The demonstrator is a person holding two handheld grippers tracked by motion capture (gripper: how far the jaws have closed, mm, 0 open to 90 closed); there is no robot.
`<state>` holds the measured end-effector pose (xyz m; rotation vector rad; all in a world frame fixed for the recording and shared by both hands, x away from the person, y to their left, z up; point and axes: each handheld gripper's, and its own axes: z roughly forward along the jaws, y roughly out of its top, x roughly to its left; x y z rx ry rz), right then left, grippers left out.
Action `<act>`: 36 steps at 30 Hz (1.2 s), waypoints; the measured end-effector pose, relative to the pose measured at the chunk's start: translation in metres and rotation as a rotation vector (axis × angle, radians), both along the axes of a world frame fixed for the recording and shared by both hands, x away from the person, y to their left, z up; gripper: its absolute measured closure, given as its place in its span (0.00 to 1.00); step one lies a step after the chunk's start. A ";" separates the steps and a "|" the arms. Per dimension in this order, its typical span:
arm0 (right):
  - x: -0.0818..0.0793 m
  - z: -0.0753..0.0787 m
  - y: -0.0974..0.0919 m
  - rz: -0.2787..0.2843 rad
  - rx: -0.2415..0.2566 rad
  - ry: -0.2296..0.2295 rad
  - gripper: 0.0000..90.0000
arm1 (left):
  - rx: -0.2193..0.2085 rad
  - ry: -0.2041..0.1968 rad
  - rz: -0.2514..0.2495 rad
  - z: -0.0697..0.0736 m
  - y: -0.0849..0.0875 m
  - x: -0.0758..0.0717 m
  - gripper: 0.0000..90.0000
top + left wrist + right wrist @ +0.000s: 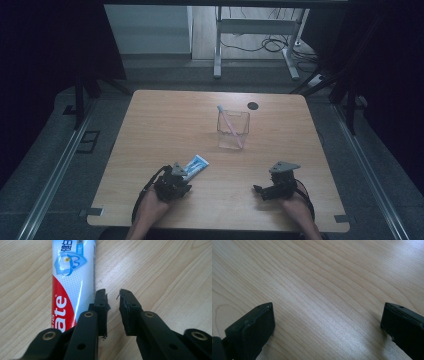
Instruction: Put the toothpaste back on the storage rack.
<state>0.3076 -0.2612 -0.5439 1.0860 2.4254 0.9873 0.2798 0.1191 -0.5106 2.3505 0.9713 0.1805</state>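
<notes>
So we're going after the toothpaste tube [196, 166], which is lying flat on the wooden table [150, 130], a bit nearer to us than the clear plastic holder [233, 129] and off to its left; that holder already has a toothbrush [229, 124] leaning in it. Our left gripper [186, 181] is parked right at the tube's near end, way closer than our right gripper [256, 190], which sits well away from the tube on the holder's right-hand side with its jaws spread wide over bare wood. The catch is in the left gripper view: the tube [72, 287] runs lengthwise away from us, pretty much parallel to the jaws, but it's sitting outside them, just beside the left-hand finger [101, 307] rather than in the gap. Those left jaws are only a narrow slot apart with nothing between them, just table. So the way we read it, the left hand needs to spread wider and slide sideways toward the tube so the jaws straddle its width before squeezing. Go in as it stands and we'd probably just nudge the tube along.
</notes>
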 end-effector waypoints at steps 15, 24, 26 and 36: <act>0.000 0.000 0.000 0.000 0.000 0.000 0.00 | 0.052 0.019 0.043 0.021 0.018 0.013 0.56; 0.000 0.000 0.000 0.001 -0.002 0.000 0.00 | 0.065 0.107 0.058 0.013 0.023 0.029 0.52; 0.000 0.000 0.000 0.001 -0.002 0.000 0.00 | 0.071 0.118 0.055 0.011 0.021 0.032 0.52; 0.000 0.000 0.000 0.001 -0.001 0.000 0.00 | 0.098 0.158 0.050 0.000 0.009 0.044 0.52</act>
